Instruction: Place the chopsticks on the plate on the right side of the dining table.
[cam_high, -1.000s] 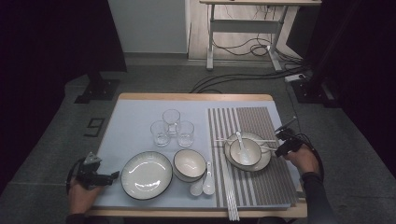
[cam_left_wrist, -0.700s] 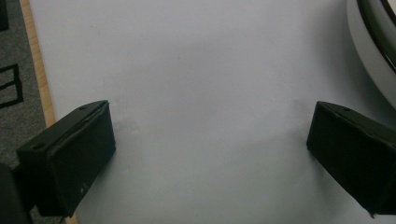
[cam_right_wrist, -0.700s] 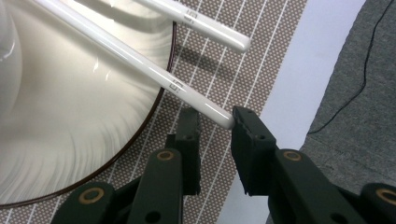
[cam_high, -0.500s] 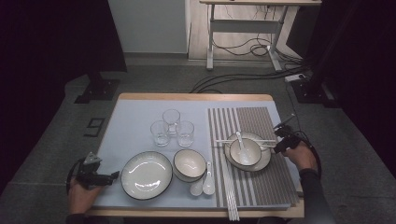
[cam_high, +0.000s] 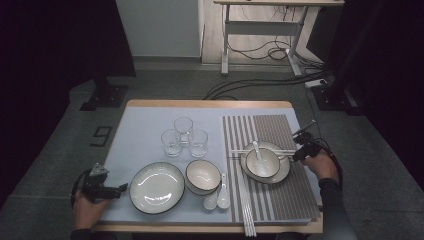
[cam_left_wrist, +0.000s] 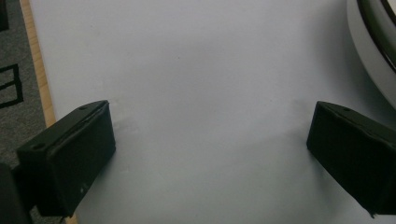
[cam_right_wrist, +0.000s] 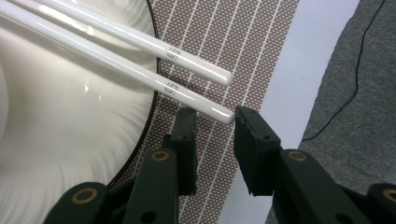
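Right gripper (cam_right_wrist: 215, 116) seen near table's right edge, jaws narrowly parted, nothing clasped; chopsticks (cam_right_wrist: 140, 60) laid across plate (cam_right_wrist: 70, 126) rim, tips just ahead of jaws. Left gripper (cam_left_wrist: 210, 154) held wide apart over bare mat (cam_left_wrist: 196, 70) at front-left corner.

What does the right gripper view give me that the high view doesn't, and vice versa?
Right gripper view alone: small markings printed near the chopsticks' ends, and the right gripper's narrow gap with nothing between the fingers.

High view alone: three glasses, the empty plate, a bowl, two spoons, and the left gripper.

Both: chopsticks across the plate on the striped mat.
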